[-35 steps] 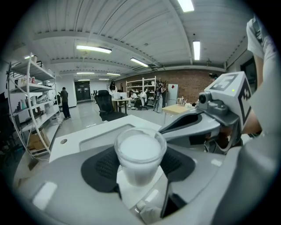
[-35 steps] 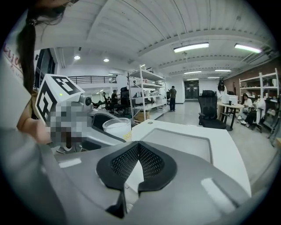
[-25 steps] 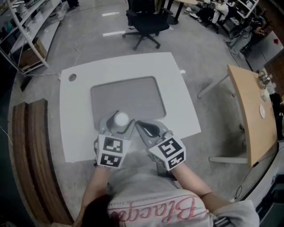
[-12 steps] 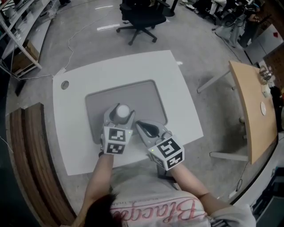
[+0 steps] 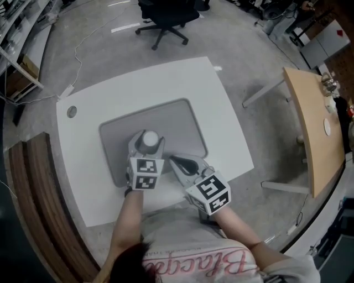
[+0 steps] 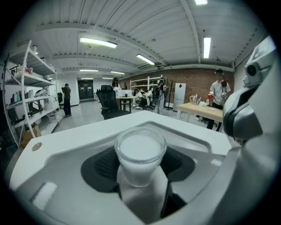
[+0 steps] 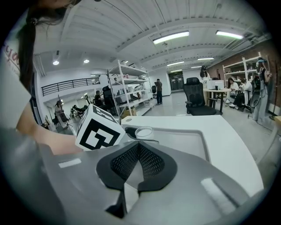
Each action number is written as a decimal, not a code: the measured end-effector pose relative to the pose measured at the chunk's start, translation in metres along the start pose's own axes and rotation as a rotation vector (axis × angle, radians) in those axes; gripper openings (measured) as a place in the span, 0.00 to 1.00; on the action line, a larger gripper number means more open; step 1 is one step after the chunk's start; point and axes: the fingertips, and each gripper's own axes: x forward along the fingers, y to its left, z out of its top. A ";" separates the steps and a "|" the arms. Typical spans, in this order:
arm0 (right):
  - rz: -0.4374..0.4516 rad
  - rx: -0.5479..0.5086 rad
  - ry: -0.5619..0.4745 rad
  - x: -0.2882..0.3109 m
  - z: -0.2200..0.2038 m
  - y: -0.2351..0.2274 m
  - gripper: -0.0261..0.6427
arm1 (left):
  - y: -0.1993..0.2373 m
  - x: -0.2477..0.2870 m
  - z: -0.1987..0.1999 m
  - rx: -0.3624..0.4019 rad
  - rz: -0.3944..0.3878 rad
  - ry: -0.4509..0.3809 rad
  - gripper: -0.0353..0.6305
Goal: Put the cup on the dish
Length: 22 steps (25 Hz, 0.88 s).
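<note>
A white cup (image 5: pixel 149 139) sits upright between the jaws of my left gripper (image 5: pixel 147 141), which is shut on its sides. It is over the near left part of the grey dish (image 5: pixel 172 119), a shallow rectangular tray on the white table (image 5: pixel 221 110). In the left gripper view the cup (image 6: pixel 140 151) fills the gap between the dark pads (image 6: pixel 102 165), so its base is hidden. My right gripper (image 5: pixel 173 158) is at the dish's near edge, just right of the left one. Its pads (image 7: pixel 127 160) meet with nothing between them. From there I see the cup (image 7: pixel 143 131) over the dish (image 7: pixel 189 141).
A cable hole (image 5: pixel 71 111) marks the table's far left corner. A black office chair (image 5: pixel 166 16) stands beyond the table. A wooden desk (image 5: pixel 315 127) is to the right and a dark wooden bench (image 5: pixel 33 210) to the left. People stand far off in the room.
My left gripper has carried the cup forward from the dish's near edge to further over the dish, and lower. The right gripper has stayed by the near edge.
</note>
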 end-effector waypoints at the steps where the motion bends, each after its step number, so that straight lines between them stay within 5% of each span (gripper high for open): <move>1: 0.002 0.002 0.002 0.000 -0.001 0.000 0.04 | -0.001 0.001 -0.003 -0.003 -0.002 0.006 0.44; 13: 0.025 -0.013 -0.007 0.004 0.006 0.008 0.04 | 0.002 0.007 -0.011 -0.029 0.026 0.018 0.45; 15: 0.015 -0.008 -0.011 0.000 0.005 0.005 0.04 | 0.002 0.006 -0.016 -0.067 0.019 0.046 0.58; 22: 0.013 0.038 -0.050 -0.014 0.005 0.001 0.04 | 0.004 -0.015 -0.013 -0.130 0.040 0.031 0.63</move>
